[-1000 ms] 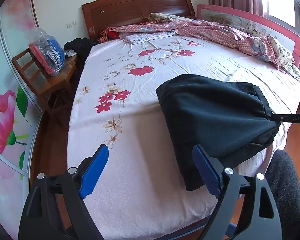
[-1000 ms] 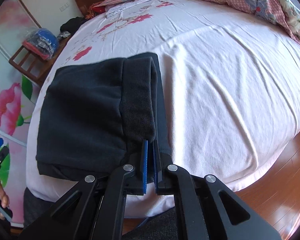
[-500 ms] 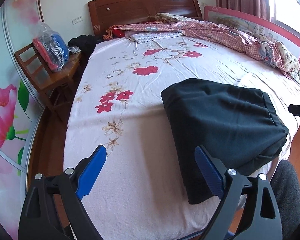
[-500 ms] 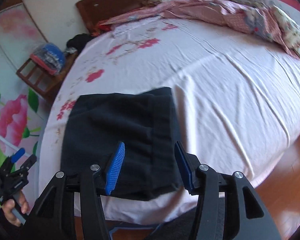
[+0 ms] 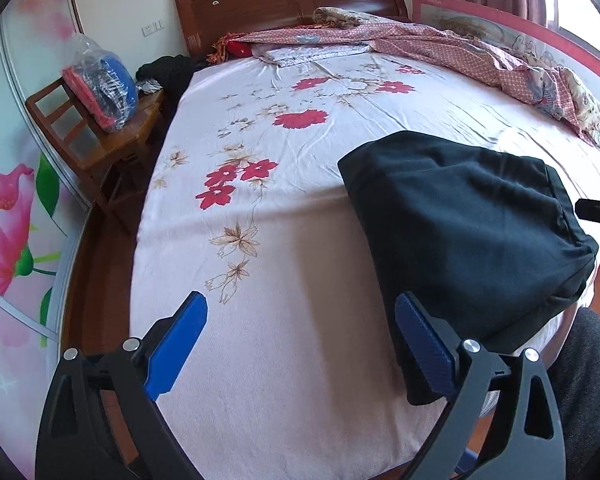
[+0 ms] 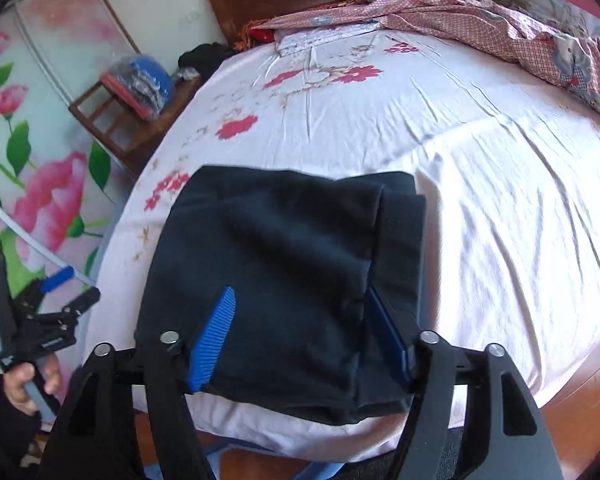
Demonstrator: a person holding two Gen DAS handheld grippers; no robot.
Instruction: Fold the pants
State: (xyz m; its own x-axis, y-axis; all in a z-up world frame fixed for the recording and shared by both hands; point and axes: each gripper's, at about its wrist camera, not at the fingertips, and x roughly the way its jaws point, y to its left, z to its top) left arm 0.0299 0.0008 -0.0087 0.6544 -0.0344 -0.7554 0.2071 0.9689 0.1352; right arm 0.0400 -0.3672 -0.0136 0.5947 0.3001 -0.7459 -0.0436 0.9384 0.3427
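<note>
1. A wooden chair (image 5: 100, 140) with a bagged bundle stands beside the bed (image 5: 300, 360)
2. The left gripper (image 5: 300, 344) hangs over bare floral sheet, jaws opening wide, nothing between them
3. The dark pants (image 6: 284, 280) lie folded into a block near the bed's front edge
4. The right gripper (image 6: 300, 332) hovers above the pants, jaws opening, pads clear of the cloth

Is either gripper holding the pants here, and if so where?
Neither. The right gripper is opening above the folded pants; the left gripper is open over the sheet.
</note>
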